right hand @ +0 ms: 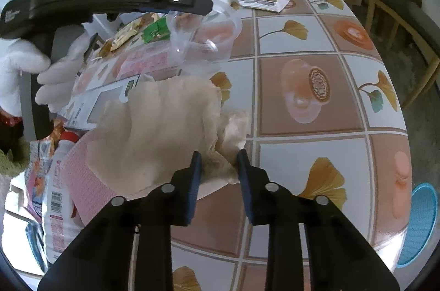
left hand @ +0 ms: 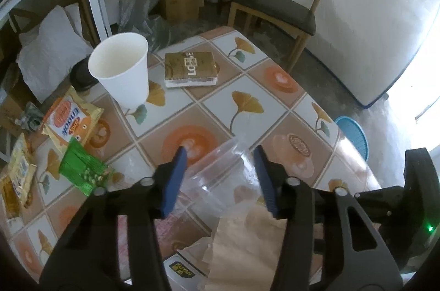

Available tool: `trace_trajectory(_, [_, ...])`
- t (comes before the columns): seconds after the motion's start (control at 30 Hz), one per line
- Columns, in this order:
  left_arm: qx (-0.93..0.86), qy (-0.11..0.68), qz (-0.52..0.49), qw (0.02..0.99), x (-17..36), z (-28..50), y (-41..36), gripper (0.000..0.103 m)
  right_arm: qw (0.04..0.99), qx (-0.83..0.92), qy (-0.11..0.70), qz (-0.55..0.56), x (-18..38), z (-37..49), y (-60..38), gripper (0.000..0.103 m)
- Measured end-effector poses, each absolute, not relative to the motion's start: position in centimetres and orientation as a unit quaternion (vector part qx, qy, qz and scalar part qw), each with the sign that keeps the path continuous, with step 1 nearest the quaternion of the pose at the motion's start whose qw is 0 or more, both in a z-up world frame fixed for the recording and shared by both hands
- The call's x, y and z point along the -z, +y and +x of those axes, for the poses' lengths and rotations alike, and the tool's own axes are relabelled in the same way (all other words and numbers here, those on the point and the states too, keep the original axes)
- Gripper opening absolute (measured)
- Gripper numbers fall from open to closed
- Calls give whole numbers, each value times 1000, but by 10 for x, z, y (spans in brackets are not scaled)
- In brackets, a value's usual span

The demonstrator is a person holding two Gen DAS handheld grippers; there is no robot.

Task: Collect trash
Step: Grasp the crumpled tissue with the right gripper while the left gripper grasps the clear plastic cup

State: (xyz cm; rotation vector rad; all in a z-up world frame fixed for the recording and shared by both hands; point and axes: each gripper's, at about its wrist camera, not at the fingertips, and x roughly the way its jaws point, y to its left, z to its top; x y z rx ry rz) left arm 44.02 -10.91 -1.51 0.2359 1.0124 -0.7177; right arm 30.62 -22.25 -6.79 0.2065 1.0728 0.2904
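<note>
- The left hand-held gripper (left hand: 220, 153) is sitting low in the centre of its frame, its blue pads flanking a clear plastic cup (left hand: 217, 181) that is lying tilted on the desk (left hand: 247, 98); whether the pads are actually pressing the cup is hard to tell.
- The right hand-held gripper (right hand: 218, 156) is pinching a crumpled beige paper napkin (right hand: 165, 126) at lower centre of its frame.
- A white paper cup (left hand: 121, 71) is standing upright at upper left of the left view, a brown booklet (left hand: 191, 68) just to its right.
- Snack wrappers (left hand: 74, 120) and a green packet (left hand: 82, 167) are lying along the left edge.
- A white-gloved hand (right hand: 41, 71) is gripping the left tool's handle.
</note>
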Motion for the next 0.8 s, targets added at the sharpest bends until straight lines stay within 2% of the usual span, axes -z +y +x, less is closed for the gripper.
trace_trajectory(0.13, [339, 468, 105, 810, 15, 438, -107, 27, 848, -130, 507, 87, 68, 304, -222, 13])
trace_trajectory(0.2, [343, 465, 102, 810, 13, 436, -107, 15, 847, -129, 508, 89, 69, 304, -224, 9])
trace_trajectory(0.37, [353, 463, 99, 807, 10, 429, -108, 5, 846, -132, 505, 107, 67, 302, -229, 5])
trace_trajectory(0.8, [362, 429, 74, 824, -14, 409, -108, 4, 873, -127, 455, 122, 22, 287, -246, 5])
